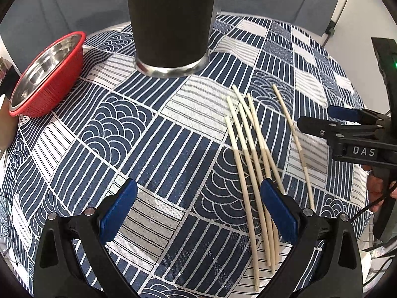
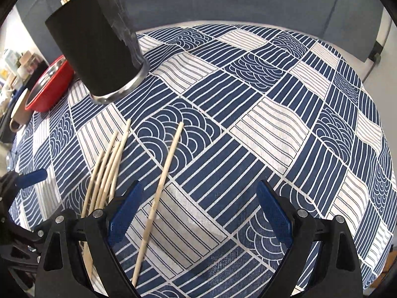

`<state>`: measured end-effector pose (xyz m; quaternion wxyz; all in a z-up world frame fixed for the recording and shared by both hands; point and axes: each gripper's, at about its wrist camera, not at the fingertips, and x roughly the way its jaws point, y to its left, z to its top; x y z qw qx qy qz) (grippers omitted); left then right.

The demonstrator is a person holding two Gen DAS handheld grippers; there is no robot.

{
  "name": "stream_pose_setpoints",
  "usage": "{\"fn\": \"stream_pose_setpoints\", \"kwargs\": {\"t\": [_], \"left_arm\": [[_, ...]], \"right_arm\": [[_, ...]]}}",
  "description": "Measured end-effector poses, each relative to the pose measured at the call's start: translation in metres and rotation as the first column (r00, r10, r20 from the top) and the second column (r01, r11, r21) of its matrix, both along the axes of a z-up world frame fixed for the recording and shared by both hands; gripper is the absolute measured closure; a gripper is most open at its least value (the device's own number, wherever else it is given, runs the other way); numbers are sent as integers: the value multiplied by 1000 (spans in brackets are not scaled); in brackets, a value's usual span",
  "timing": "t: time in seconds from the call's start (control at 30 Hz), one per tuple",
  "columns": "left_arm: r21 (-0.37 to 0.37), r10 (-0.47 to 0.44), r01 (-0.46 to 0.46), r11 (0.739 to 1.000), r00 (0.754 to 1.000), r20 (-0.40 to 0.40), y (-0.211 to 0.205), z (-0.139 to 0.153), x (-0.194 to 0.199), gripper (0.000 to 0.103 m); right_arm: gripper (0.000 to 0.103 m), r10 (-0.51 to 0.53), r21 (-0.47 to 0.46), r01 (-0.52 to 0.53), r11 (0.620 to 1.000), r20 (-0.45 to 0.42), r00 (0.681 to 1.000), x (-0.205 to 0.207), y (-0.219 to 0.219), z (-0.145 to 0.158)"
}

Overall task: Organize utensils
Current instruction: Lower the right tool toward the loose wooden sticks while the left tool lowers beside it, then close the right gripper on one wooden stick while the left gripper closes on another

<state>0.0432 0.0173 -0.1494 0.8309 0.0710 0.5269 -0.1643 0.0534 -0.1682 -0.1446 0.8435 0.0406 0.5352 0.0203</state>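
Observation:
Several pale wooden chopsticks [image 1: 250, 166] lie in a loose bundle on the blue patterned tablecloth [image 1: 158, 134]; one single chopstick [image 1: 295, 144] lies apart to their right. A tall black cup [image 1: 171, 24] with a steel base stands behind them. In the right wrist view the cup [image 2: 96, 49] holds a few chopstick tips at its rim, with the bundle [image 2: 106, 171] at left and the single chopstick [image 2: 158, 193] just inside the left finger. My left gripper [image 1: 198, 211] is open and empty, its right finger over the bundle. My right gripper [image 2: 198, 213] is open and empty; it also shows in the left wrist view [image 1: 347, 124].
A red colander with a steel bowl inside [image 1: 47, 74] sits at the far left, also seen in the right wrist view [image 2: 49, 87]. A beige mug [image 2: 19, 111] stands beside it. The tablecloth [image 2: 273, 124] stretches to the right. A grey wall lies behind.

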Motion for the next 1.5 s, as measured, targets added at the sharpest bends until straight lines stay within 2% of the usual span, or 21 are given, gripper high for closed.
{"fn": "stream_pose_setpoints", "kwargs": {"t": [0.27,0.47,0.67,0.93,1.2,1.27,1.43,1.47,1.5], "left_arm": [[36,7,-6,999,999,-32,1,-11,6,6],[32,9,-7,999,999,-40,0,-12,10,6],[105,-6,9,994,1000,-30,-7,-16,10,5],[122,3,6,993,998,-68,-6,-17,14,4],[132,7,7,991,994,-110,-5,-19,21,6],[134,4,12,991,993,-118,-3,-17,20,10],[134,8,10,991,992,-130,9,-12,20,28],[133,13,4,991,991,-131,13,-10,21,34],[132,19,-2,991,991,-131,15,-9,21,41]], "right_arm": [[15,4,-11,-4,1000,-15,1000,2,-1,-5],[15,7,-18,-7,1000,-25,1000,4,0,-8],[15,14,-30,-15,999,-40,999,5,4,-13],[15,14,-66,-18,998,-55,998,6,10,-16],[13,-15,-68,7,998,-124,992,13,7,-17],[16,-14,-69,5,998,-131,991,13,7,-17],[47,-21,-69,12,998,-132,991,9,4,-10],[50,-17,-69,8,998,-130,991,8,3,-9],[57,-16,-71,7,997,-129,992,7,1,-8]]}}
